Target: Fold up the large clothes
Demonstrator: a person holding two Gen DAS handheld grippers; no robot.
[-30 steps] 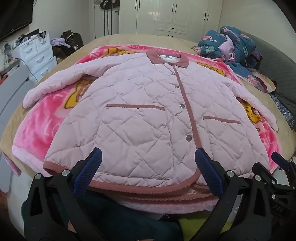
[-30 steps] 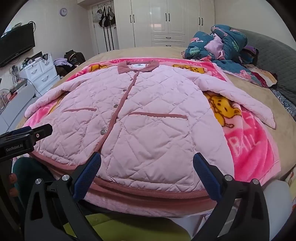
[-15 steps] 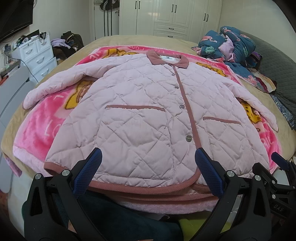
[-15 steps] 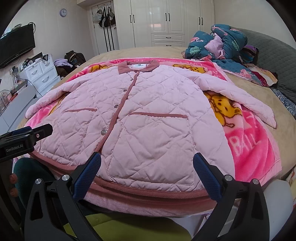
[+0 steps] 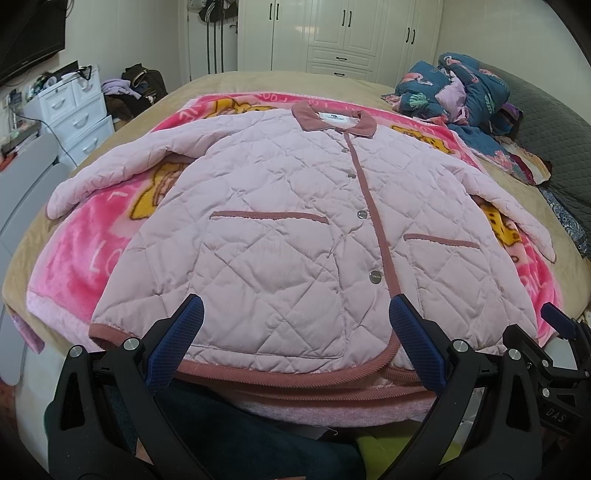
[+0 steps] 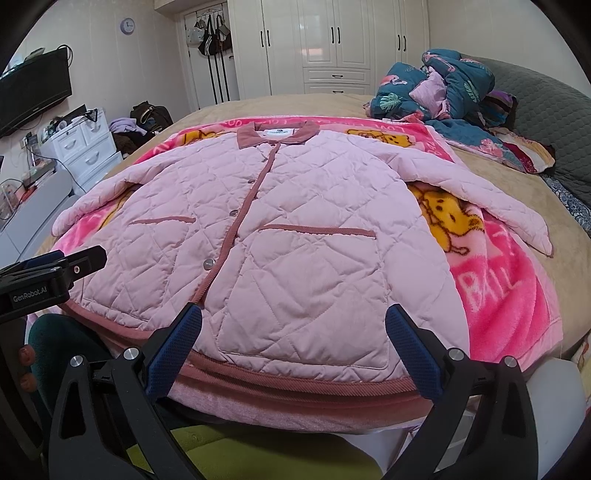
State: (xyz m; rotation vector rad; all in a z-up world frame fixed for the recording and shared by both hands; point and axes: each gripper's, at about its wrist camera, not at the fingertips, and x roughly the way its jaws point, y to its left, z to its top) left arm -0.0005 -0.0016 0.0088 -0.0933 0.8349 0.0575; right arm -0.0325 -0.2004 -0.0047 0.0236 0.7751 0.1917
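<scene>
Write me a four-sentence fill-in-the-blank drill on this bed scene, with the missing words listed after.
1. The quilted jacket lies flat with its front facing ____.
2. Under the jacket lies a blanket whose main colour is ____.
3. The left gripper and the right gripper both have their jaws ____, holding nothing.
4. The jacket's collar points toward the white ____ at the far wall.

Missing words: up; pink; open; wardrobe

We've got white wardrobes (image 6: 332, 44) along the far wall, a white drawer unit (image 6: 83, 147) and dark TV (image 6: 33, 92) on the left, and a clock (image 6: 127, 26) up high.
</scene>
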